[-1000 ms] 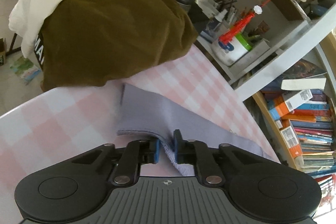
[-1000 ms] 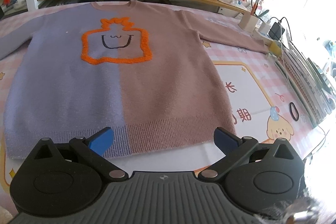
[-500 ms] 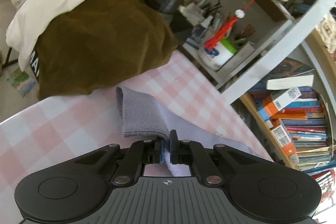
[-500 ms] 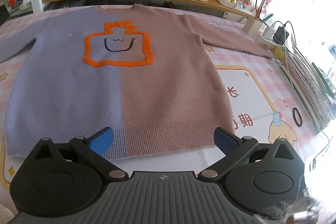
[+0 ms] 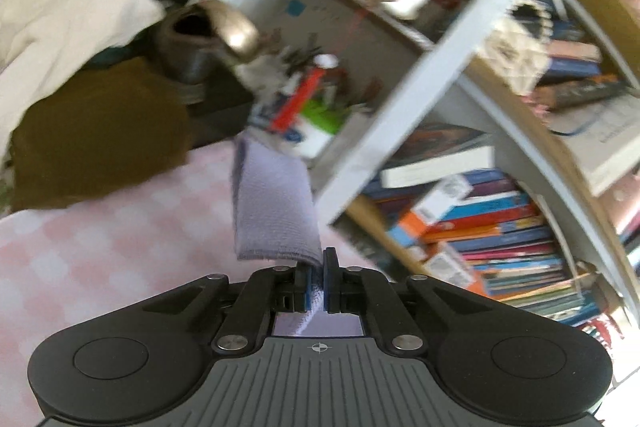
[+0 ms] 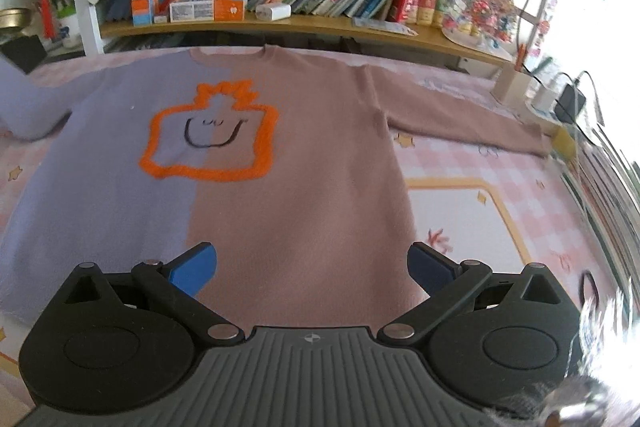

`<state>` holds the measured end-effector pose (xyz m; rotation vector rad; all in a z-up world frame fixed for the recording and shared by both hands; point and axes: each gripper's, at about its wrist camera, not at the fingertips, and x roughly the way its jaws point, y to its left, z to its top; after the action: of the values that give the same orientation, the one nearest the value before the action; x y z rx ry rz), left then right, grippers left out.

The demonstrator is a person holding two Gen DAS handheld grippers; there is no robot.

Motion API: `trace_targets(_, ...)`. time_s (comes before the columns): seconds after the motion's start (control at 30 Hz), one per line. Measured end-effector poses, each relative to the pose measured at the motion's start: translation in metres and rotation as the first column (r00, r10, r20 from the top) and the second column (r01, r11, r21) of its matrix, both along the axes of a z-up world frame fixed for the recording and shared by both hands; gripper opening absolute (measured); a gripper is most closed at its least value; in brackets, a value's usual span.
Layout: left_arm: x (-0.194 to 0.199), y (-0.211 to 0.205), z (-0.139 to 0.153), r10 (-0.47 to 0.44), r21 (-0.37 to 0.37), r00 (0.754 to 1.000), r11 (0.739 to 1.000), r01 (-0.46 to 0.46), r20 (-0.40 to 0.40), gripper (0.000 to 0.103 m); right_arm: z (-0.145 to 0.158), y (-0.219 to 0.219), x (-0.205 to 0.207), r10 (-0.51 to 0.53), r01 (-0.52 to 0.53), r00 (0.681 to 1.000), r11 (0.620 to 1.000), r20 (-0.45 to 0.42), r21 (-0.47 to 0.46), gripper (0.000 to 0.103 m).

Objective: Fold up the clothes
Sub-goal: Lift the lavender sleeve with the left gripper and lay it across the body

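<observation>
Fold barely begun — my left claw pinches lilac sleeve cuff, lifted off surface; right claw gapes empty over flat sweater — body, other sleeve unfolded.

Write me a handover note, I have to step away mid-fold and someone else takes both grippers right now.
Left gripper: shut on the cuff of the lilac sleeve, held up off the pink checked table cover.
Right gripper: open, empty, hovering over the hem of the sweater.
Sweater: lies flat, face up, neck toward the bookshelf; the brown sleeve is spread out to the side.
Done: only the left sleeve grasped. No fold is laid yet.
Left: probably bring the lilac sleeve across the body, then the brown sleeve, then fold the body.
</observation>
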<state>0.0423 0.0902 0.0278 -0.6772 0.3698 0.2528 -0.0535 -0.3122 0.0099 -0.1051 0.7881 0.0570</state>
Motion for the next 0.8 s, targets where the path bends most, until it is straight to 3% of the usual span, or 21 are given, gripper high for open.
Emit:
trace_targets(0.4, 0.071, -0.155, 0.042, -0.159, 0.069, 0.986, 0.985, 0.155, 0.046, 0.004, -0.008, -0.076, 0.034, 0.121, -0.118, 0.992, 0.988, -0.025, 0.098, 0.103)
trace_targets(0.57, 0.101, -0.221, 0.04, -0.264, 0.102, 0.964, 0.959, 0.264, -0.015, 0.004, -0.011, -0.098, 0.036, 0.147, -0.142, 0.988, 0.982, -0.034, 0.126, 0.103)
trace_targets(0.8, 0.126, -0.28, 0.022, -0.311, 0.154, 0.943, 0.933, 0.326, -0.114, 0.004, -0.017, -0.128, 0.034, 0.135, -0.126, 0.989, 0.981, -0.052, 0.147, 0.103)
